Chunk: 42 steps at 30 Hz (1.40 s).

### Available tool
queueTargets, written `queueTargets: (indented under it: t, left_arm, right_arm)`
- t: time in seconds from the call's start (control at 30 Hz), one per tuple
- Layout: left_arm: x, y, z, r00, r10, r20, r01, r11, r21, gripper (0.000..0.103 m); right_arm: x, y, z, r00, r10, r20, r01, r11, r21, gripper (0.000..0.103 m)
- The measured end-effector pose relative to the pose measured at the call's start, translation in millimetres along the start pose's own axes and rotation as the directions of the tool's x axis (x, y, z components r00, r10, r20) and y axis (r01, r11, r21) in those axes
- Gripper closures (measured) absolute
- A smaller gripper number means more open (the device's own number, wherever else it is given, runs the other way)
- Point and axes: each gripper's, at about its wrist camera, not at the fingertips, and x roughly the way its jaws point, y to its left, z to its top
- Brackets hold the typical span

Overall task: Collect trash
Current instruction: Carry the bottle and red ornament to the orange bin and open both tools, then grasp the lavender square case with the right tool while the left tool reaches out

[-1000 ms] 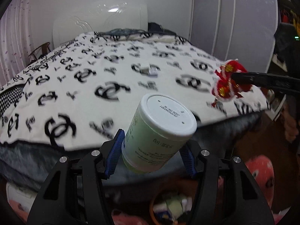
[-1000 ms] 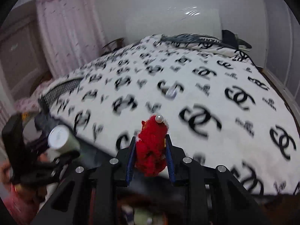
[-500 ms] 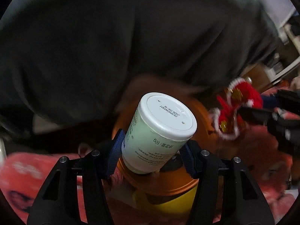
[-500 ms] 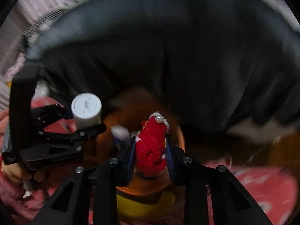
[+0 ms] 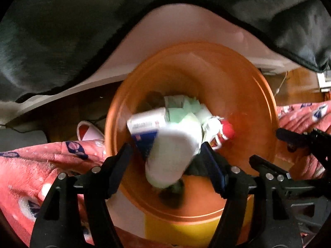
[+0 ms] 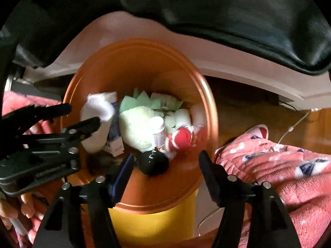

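Observation:
An orange trash bin [image 5: 258, 95] [image 6: 86, 78] stands on the floor below both grippers. My left gripper [image 5: 165, 155] is open above it; the white-lidded pale green jar [image 5: 171, 157] is blurred between its fingers, loose and falling, and shows at the bin's left in the right wrist view [image 6: 97, 124]. My right gripper [image 6: 165, 165] is open and empty; the red plush ornament [image 6: 182, 138] [image 5: 226, 131] lies in the bin among green paper, a small white bottle [image 6: 158, 128] and a black object [image 6: 153, 162].
The dark bed cover [image 5: 62, 31] [image 6: 248, 20] hangs above the bin over a white bed base. A pink patterned blanket [image 5: 31, 165] [image 6: 279, 165] lies on both sides. A pink slipper [image 5: 86, 130] sits on the wood floor at left.
Both grippers moved from the bed down over the bin and opened. The jar left the left gripper and the red ornament dropped from the right gripper into the bin.

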Motion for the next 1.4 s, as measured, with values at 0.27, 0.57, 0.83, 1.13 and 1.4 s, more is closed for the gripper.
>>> queueTargets:
  t: [0.27,0.57,0.83,1.13,1.4]
  left_arm:
    - [-25,8,-7,0.994,0.012,0.113,-0.005,0.998,-0.055,0.035]
    - [-125,14,-28,0.92,0.083,0.383,-0.058,0.996,-0.075,0.035]
    - [-223,13,-35,0.753,0.181,0.633,-0.153,0.983,-0.099,0.02]
    - [-262,16,-23,0.667,0.192,0.72,-0.162,0.98,-0.112,0.013]
    - [-268,43,-3,0.68,0.186,0.709,-0.107,0.982,-0.155,0.013]
  right_arm:
    - [-21,-7,-3,0.996,0.003,0.091,-0.005,1.0,0.024,0.032]
    - [-113,0,-13,0.943,0.025,0.332,-0.016,0.999,-0.031,0.028]
    - [-240,15,6,0.802,0.12,0.586,-0.065,0.991,-0.115,0.016]
    - [-321,35,142,0.662,0.071,0.746,0.051,0.989,-0.14,0.012]
    - [-298,45,314,0.717,-0.153,0.68,0.198,0.98,0.012,0.027]
